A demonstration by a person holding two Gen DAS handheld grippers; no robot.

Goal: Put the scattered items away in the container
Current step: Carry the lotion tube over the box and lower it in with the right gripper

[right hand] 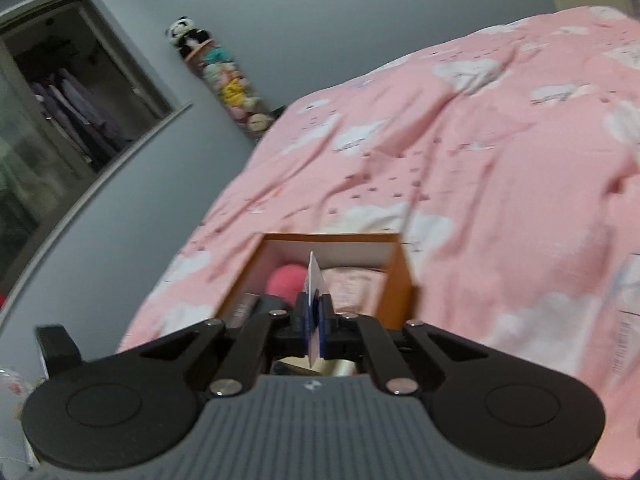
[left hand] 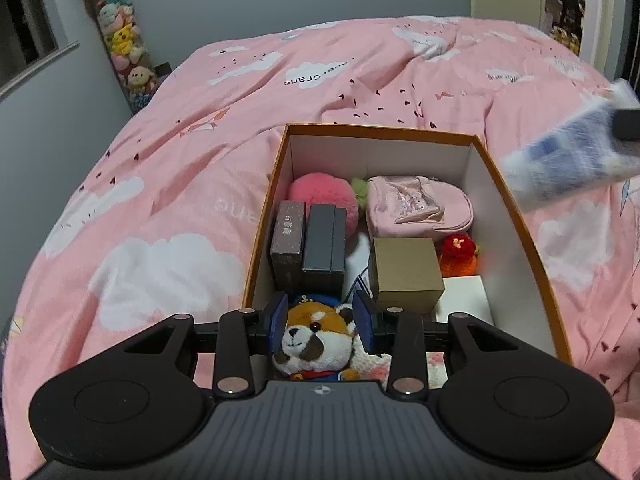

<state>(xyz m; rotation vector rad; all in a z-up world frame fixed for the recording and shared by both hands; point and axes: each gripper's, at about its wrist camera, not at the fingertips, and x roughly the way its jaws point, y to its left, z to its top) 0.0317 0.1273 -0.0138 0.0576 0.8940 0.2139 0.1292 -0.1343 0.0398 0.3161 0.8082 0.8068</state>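
An orange box on a pink quilt already holds a pink pouch, boxes and a strawberry plush. The left gripper clamps a plush dog (face toward the camera) at the box's near end. The right gripper pinches a thin white-and-blue packet edge-on, long axis pointing forward over the box.

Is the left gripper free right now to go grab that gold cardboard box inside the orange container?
Probably not yet. The left gripper is shut on a plush fox toy in a blue sailor cap, so its fingers are occupied. The gold cardboard box lies just ahead in the orange container, uncovered from above.
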